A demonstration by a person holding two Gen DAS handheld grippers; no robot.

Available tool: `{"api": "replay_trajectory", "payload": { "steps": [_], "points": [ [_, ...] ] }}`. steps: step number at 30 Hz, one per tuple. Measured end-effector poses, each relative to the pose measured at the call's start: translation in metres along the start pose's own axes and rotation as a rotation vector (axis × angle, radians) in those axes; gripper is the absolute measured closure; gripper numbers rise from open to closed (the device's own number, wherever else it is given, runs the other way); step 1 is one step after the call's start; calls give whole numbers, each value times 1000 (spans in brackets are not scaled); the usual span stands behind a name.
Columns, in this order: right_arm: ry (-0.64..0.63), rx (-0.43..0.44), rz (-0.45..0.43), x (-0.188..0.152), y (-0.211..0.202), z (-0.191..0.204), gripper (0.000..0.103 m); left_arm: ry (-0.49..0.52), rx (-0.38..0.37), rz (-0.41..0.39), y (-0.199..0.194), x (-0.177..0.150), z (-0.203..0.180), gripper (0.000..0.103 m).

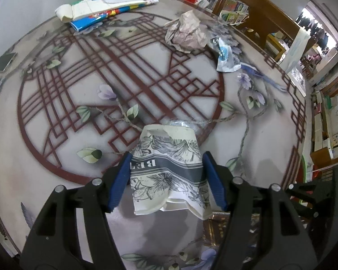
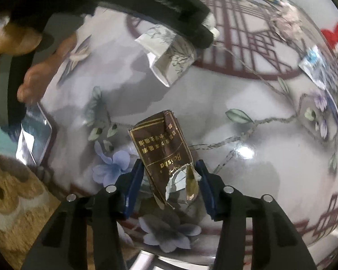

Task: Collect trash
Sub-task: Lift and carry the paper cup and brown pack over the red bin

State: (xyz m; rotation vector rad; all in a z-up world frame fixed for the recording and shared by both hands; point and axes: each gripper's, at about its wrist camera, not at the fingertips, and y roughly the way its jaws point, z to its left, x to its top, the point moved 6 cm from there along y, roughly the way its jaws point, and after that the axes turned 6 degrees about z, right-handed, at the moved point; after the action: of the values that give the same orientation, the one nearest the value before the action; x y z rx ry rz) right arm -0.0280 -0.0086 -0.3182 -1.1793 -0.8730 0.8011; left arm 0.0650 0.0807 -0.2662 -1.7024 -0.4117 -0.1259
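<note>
The left gripper [image 1: 166,175] is clamped on a crushed paper cup [image 1: 169,168] printed with flowers and upside-down letters "BET". The right gripper [image 2: 170,181] pinches a torn brown cigarette pack [image 2: 160,144] with gold lettering, above the glossy flower-patterned counter [image 1: 67,135].

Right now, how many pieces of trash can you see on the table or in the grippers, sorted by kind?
Crushed paper cup, in the left gripper: 1
Torn brown carton, between the right gripper's fingers: 1
Crumpled brown paper, on the table: 1
Blue-and-white plastic wrapper, on the table: 1
Total: 4
</note>
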Motion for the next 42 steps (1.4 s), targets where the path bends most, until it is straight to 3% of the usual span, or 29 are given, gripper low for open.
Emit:
{"api": "replay_trajectory", "payload": {
  "steps": [5,10,13,19,26,34,42],
  "points": [
    [168,12,-131,-7,-29,-20,58,0,-2,-41,-16,3,-4,41],
    [358,-127,-349,-13,-91,-46,58,33,7,-125,-46,12,-18,41],
    [444,-163,-460,-17,-135,-61,57,67,-8,-184,-67,18,-33,41],
    [547,-205,-577,-20,-195,-84,57,136,-60,-268,-103,27,-69,41],
    [626,-251,-656,-57,-238,-84,57,202,-120,-331,-134,24,-109,41],
    [715,-339,-667,-102,-257,-89,56,287,-186,-352,-150,17,-156,41],
    [897,-348,-661,-156,-257,-107,56,399,-262,-338,-152,4,-216,41]
  ]
}}
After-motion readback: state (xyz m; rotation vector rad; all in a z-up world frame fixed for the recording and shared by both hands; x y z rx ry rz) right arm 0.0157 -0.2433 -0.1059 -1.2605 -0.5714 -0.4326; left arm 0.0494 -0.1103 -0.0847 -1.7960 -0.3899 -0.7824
